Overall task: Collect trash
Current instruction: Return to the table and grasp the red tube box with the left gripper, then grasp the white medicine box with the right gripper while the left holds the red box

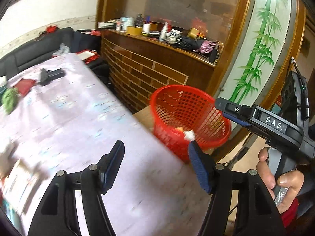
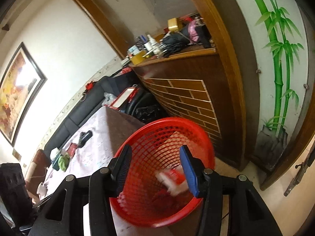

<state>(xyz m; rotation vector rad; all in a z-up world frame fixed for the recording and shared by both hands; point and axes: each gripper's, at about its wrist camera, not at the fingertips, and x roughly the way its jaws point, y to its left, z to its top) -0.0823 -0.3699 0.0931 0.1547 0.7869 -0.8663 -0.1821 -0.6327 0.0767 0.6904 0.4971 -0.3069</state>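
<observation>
Pale lilac patterned tablecloth covers one long table that runs toward a black sofa, and beside the table's near corner stands one red plastic mesh wastebasket. One blurred red-and-white scrap of packaging lies inside the basket; its exact shape is lost to motion blur. On the cloth sit one crumpled green item, one flat red item and one black device, all small and soft-edged. Objects at the table's near left edge are smeared beyond telling. Left gripper hovers over the table corner with jaws spread wide, holding nothing. Right gripper points down into the basket mouth, jaws likewise wide and empty; in the left view its body is cut off by the frame edge
</observation>
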